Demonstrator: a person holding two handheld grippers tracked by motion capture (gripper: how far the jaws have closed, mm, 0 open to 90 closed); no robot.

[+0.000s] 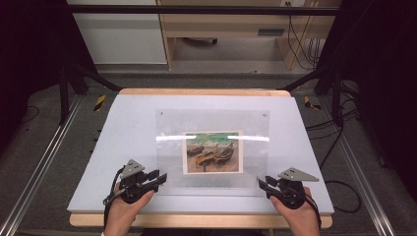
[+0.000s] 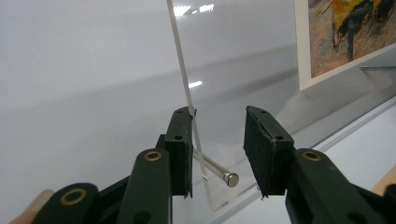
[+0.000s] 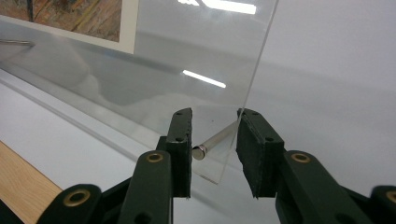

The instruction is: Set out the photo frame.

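Centrally on the white desk (image 1: 123, 147) lies a clear acrylic frame (image 1: 212, 123) with a painted print of boats (image 1: 213, 152) inside it. The left tongs (image 1: 160, 179) sit at the frame's near left corner, the right tongs (image 1: 262, 184) at its near right corner. Seen from the left gripper view, the jaws stand partly apart around the sheet's corner and a metal standoff pin (image 2: 219, 170); one pad meets the sheet's edge. The right jaws likewise straddle a corner and its pin (image 3: 212, 142), one pad against the edge, neither pair visibly clamped.
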